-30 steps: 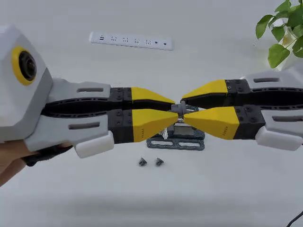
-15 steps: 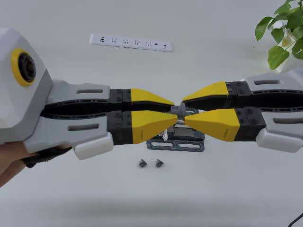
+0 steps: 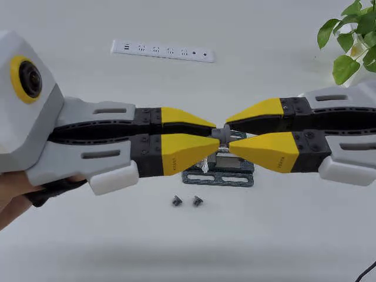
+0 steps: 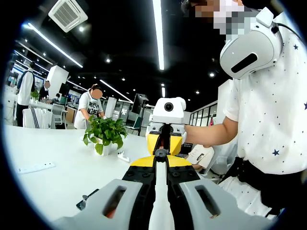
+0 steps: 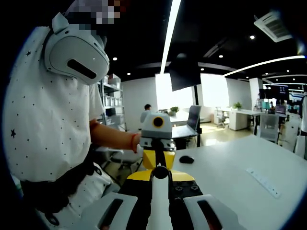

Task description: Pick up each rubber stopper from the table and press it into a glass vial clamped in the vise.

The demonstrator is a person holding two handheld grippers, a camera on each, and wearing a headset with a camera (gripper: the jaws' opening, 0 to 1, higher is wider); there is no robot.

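Looking down, the worktop is bright, evenly lit and nearly washed out. A soft shadow band lies on it nearer me than my left tongs and right tongs. From each tongs' camera, ceiling light strips glare above the tongs against a dark ceiling, and straight lines bow and soften at the edges.

A plain white surface is seen from above. Toward its far side lies a long white plastic power strip. At the far right stands a leafy green potted plant, in a white pot in the left gripper view. Near the middle a flat dark grey perforated vise base lies partly hidden. Just in front of it sit one small dark grey rubber stopper and a second matching stopper, side by side, not touching. A thin black cable crosses the near right corner.
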